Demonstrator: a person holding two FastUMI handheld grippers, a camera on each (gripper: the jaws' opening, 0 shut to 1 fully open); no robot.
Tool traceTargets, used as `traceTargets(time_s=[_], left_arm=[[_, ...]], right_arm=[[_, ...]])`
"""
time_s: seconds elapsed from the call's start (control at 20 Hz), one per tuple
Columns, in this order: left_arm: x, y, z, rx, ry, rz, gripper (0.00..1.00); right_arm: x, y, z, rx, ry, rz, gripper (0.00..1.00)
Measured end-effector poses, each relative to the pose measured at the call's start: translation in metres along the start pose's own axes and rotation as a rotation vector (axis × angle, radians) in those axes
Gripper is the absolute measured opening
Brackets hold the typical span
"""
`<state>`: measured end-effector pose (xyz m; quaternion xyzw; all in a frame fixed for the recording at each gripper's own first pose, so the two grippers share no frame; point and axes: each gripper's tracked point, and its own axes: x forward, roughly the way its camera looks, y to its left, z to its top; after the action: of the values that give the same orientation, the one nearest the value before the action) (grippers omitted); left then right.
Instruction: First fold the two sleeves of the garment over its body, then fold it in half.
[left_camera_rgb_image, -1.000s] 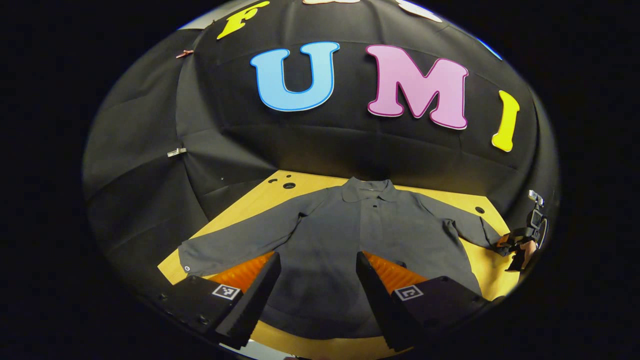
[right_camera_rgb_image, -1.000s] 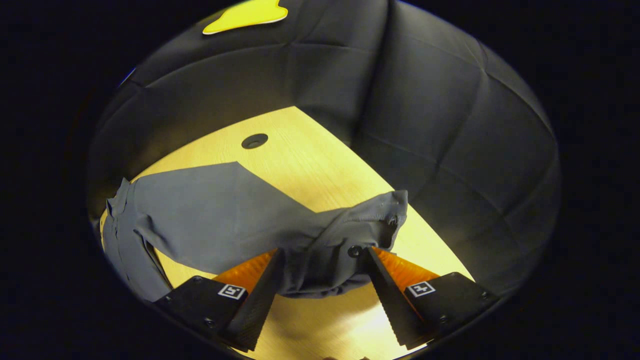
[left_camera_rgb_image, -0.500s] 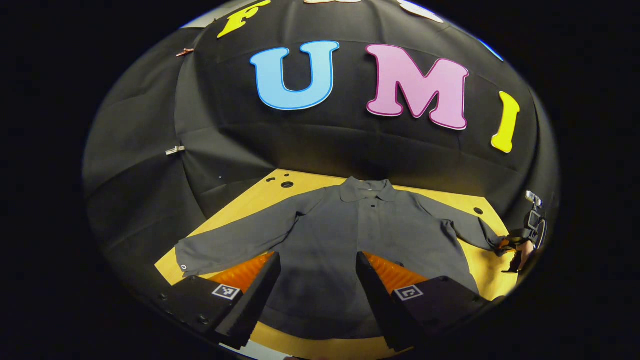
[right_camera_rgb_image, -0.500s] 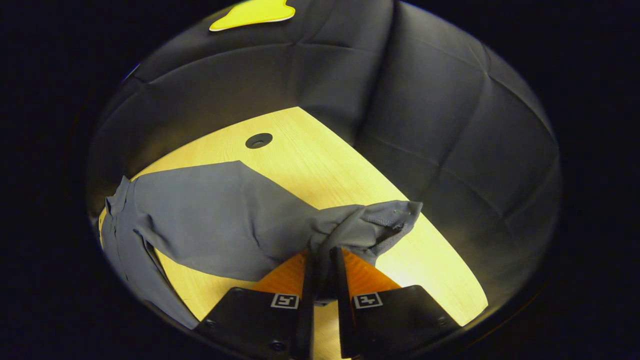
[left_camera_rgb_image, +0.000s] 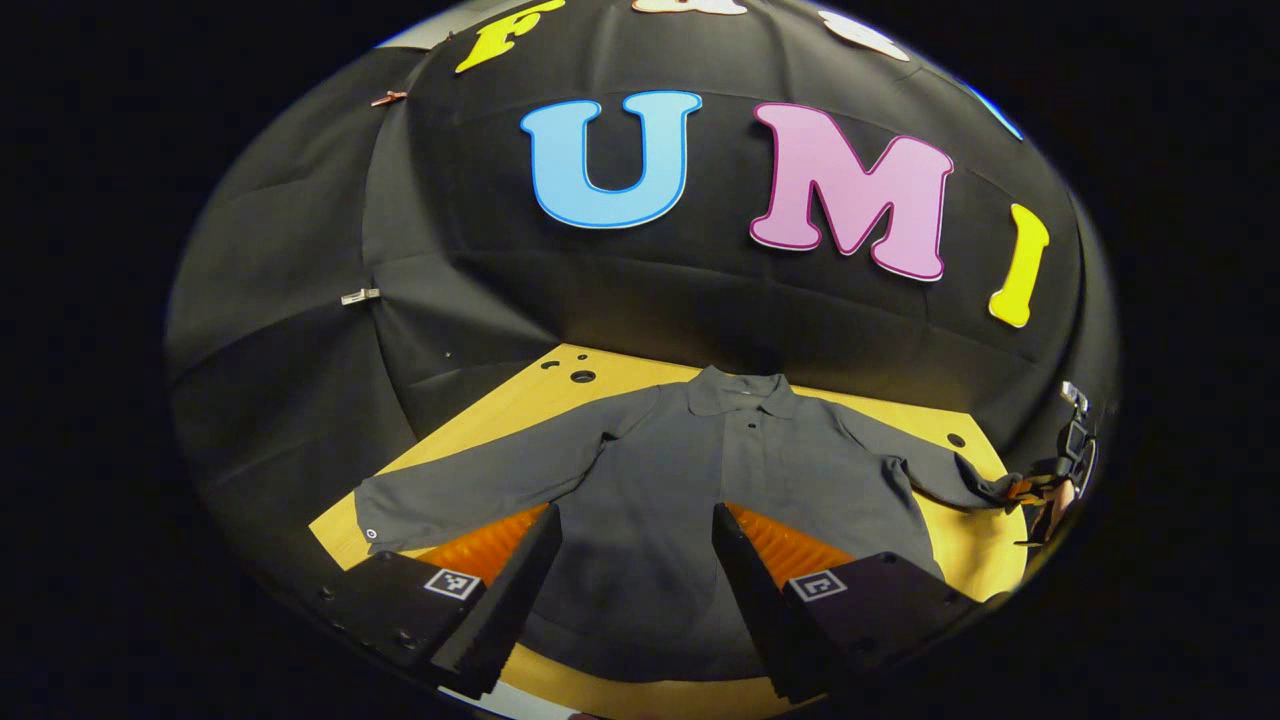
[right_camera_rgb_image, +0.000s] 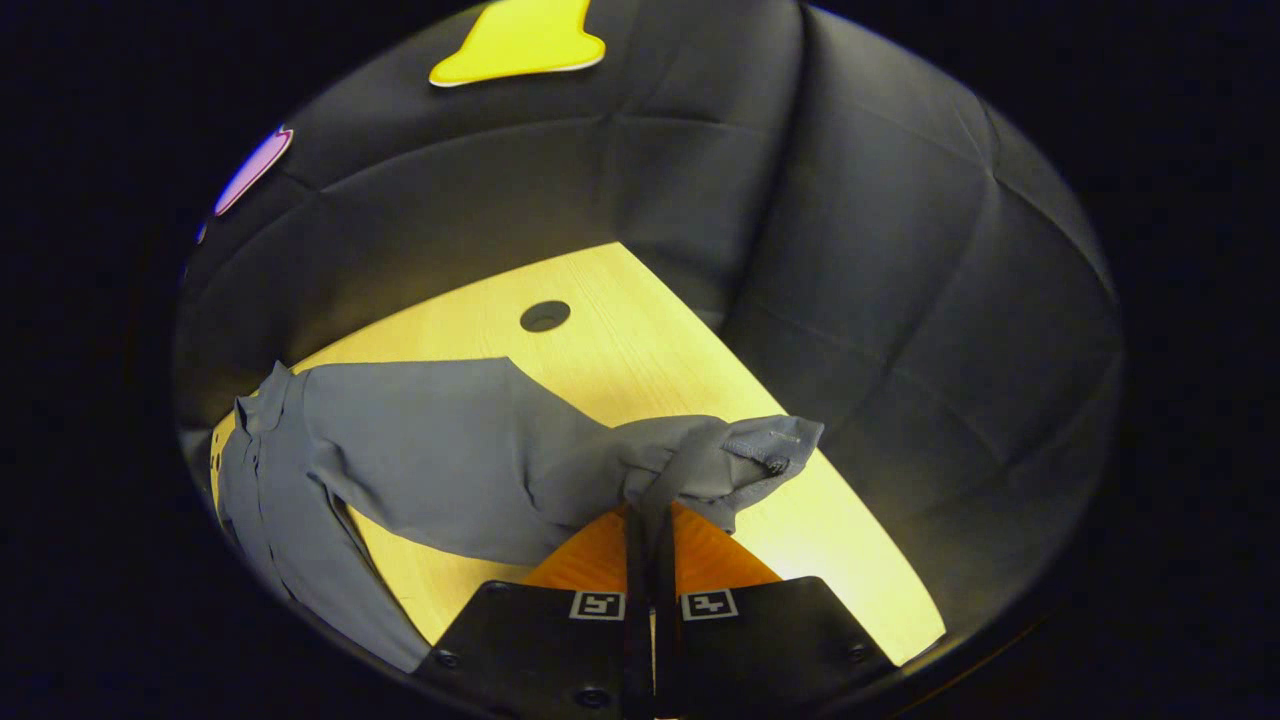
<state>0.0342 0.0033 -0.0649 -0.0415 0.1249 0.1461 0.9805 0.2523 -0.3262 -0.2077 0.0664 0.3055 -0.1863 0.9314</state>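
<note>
In the left gripper view, your left gripper (left_camera_rgb_image: 632, 560) hangs with fingers spread over the near hem of the shirt (left_camera_rgb_image: 700, 480), which lies flat on the table (left_camera_rgb_image: 520, 400), sleeves out. In the right gripper view, your right gripper (right_camera_rgb_image: 650, 530) pinches the right cuff (right_camera_rgb_image: 735, 462), bunched just above the table's right edge.

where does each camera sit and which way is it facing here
Left gripper view: rides on the left gripper, above the shirt's hem, facing across the spread gray shirt toward the booth wall; its open fingers show, the right gripper far off.
Right gripper view: rides on the right gripper, low over the table, facing the sleeve cuff its fingers pinch.
Shared: the shirt and table.
</note>
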Motion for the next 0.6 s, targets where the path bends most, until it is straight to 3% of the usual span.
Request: traceTargets(time_s=[0.55,0.6], left_arm=[[-0.009,0.046,0.005,-0.011,-0.002,-0.009,0.96],[-0.009,0.051,0.006,-0.016,-0.007,-0.012,0.92]], right_arm=[[-0.122,0.078,0.099,-0.107,-0.197,0.123,0.06],[-0.134,0.085,0.107,-0.117,-0.209,0.136,0.06]])
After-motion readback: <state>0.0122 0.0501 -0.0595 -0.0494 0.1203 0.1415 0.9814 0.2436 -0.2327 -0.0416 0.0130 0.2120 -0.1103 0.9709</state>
